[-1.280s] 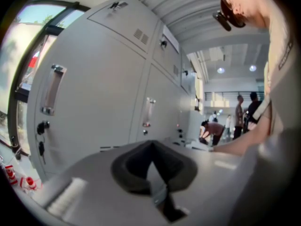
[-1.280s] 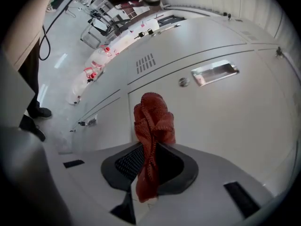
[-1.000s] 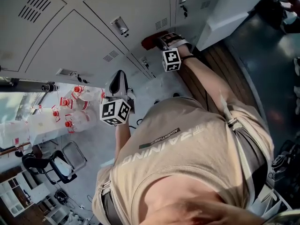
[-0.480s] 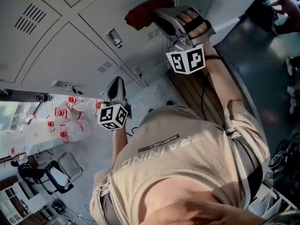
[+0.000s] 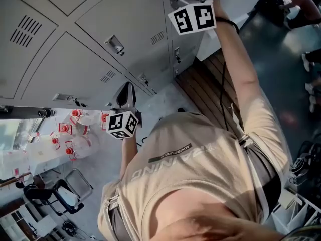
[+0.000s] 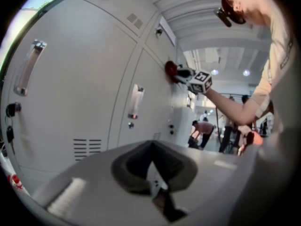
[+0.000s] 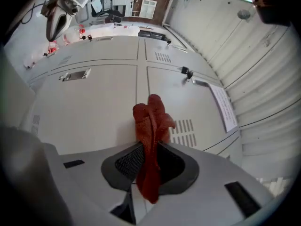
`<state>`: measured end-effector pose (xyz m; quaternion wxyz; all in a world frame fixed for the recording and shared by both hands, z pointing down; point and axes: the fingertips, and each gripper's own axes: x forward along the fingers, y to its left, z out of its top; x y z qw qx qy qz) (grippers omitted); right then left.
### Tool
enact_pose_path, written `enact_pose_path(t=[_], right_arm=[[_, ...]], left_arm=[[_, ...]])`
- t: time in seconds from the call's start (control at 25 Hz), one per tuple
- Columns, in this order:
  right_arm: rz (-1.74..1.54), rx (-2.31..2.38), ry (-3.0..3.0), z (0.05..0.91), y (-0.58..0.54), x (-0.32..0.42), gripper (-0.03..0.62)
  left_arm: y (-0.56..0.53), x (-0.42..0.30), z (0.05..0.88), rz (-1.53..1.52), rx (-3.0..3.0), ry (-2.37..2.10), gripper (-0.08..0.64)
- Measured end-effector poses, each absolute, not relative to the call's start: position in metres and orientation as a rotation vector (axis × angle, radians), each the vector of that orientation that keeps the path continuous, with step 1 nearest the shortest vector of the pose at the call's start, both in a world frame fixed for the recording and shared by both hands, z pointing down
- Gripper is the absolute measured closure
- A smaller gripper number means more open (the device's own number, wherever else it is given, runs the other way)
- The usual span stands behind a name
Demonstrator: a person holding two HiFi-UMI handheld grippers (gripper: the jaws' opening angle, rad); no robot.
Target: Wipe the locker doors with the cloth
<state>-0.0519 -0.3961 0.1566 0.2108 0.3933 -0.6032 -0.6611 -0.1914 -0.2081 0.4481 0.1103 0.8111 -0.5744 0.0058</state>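
Right gripper view has the right gripper with its fingers clamped on the red cloth. The cloth's bunched end rests against a grey locker door, with a slotted vent just at its 3 o'clock. Head view puts this gripper at 12 o'clock, arm stretched up. The left gripper is lower, at 9 o'clock, its fingers pressed together on nothing, pointing toward the lockers.

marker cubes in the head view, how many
2. The lower cube sits left of centre, above the shirt; the upper cube is at the top edge by the locker doors. None looks hidden.
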Motion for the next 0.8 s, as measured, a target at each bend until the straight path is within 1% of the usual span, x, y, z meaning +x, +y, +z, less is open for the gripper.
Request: enact_pose_path(t=[0.56, 0.8], right_arm=[[-1.595, 0.955, -1.871, 0.318, -0.407, -0.057, 0.537], [-1.417, 0.825, -1.911, 0.412, -0.405, -0.057, 0.537]], left_arm=[[-0.196, -0.206, 0.463, 0.033, 2.273, -1.750, 0.555], [-0.195, -0.203, 0.462, 0.058, 2.255, -1.771, 0.555]])
